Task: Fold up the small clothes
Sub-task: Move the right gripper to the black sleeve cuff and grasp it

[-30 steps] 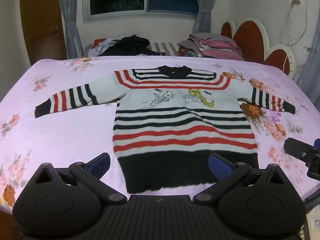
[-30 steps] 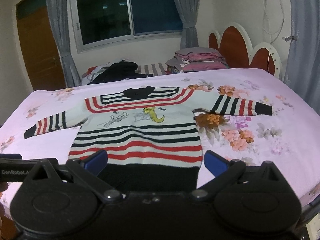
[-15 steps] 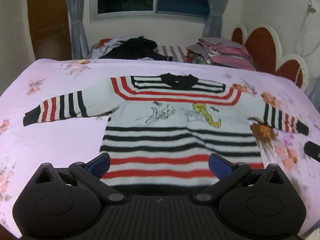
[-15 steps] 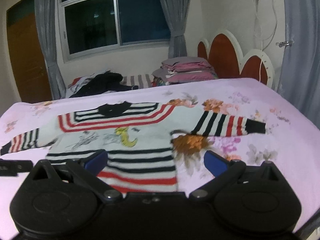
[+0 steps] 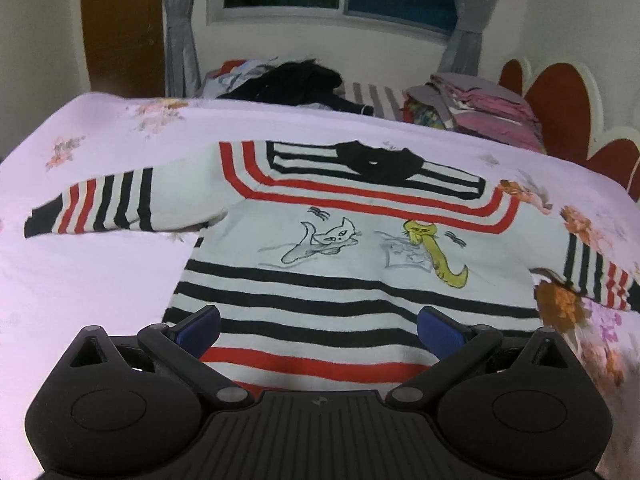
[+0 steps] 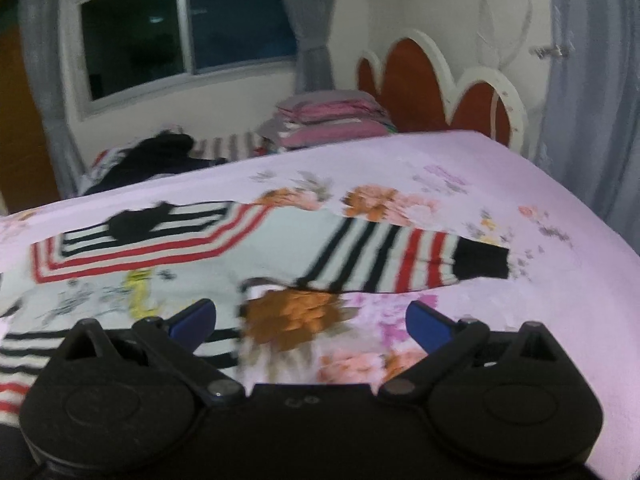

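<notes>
A small striped sweater (image 5: pixel 352 240), white with black and red stripes and two cat drawings, lies flat and face up on the pink floral bed sheet (image 5: pixel 92 272), both sleeves spread out. My left gripper (image 5: pixel 318 326) is open and empty above the sweater's lower body. My right gripper (image 6: pixel 310 322) is open and empty, hovering over the sheet just below the sweater's right sleeve (image 6: pixel 400 258), near the armpit. The right wrist view is motion-blurred.
A pile of dark clothes (image 5: pixel 296 84) and a stack of folded pink clothes (image 5: pixel 484 114) lie at the far side of the bed. A red and white headboard (image 6: pixel 440 88) stands at the right. A window and curtains are behind.
Both grippers moved forward over the bed. The left one now sits above the sweater's body; the right one swung rightward toward the right sleeve. Both stayed open.
</notes>
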`<control>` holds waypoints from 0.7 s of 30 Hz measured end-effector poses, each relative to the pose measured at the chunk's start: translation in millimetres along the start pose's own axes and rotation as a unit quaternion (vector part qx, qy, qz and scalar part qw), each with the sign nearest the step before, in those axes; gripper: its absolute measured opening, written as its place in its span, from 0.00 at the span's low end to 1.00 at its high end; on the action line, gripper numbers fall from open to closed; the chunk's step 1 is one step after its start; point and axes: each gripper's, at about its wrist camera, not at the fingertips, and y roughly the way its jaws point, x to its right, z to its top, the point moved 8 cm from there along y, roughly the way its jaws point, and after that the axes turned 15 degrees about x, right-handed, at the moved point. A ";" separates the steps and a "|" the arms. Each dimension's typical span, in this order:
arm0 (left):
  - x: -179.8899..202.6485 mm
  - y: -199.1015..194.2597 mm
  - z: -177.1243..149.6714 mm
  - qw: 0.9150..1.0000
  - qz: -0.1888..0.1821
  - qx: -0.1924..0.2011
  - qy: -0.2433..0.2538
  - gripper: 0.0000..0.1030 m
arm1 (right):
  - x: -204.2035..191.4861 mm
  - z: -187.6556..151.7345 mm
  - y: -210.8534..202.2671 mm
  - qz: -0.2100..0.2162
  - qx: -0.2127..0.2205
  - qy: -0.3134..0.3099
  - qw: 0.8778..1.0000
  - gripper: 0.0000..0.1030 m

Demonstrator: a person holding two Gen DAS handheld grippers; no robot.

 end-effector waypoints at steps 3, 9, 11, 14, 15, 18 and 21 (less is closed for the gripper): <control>-1.9 9.7 1.1 1.000 0.013 -0.001 -0.004 1.00 | 28.1 -4.7 28.2 -0.024 -0.016 0.025 0.999 0.97; -3.6 22.6 7.7 0.999 0.028 0.006 0.020 1.00 | 86.5 -17.5 78.8 -0.081 -0.045 0.080 0.992 0.83; -6.0 24.8 9.6 0.999 0.032 0.007 0.022 1.00 | 102.6 -27.5 97.5 -0.089 -0.070 0.104 0.988 0.50; -10.2 29.4 11.1 0.999 0.040 0.004 0.023 1.00 | 123.3 -39.4 120.4 -0.096 -0.097 0.151 0.979 0.56; -11.7 29.7 10.9 0.999 0.043 0.003 0.024 1.00 | 128.0 -41.4 125.0 -0.102 -0.096 0.157 0.978 0.59; -16.3 32.3 12.3 0.998 0.052 0.004 0.027 1.00 | 137.4 -45.0 137.8 -0.106 -0.094 0.184 0.973 0.62; -19.2 35.4 12.8 0.998 0.056 0.001 0.028 1.00 | 147.9 -44.8 153.0 -0.111 -0.091 0.211 0.967 0.62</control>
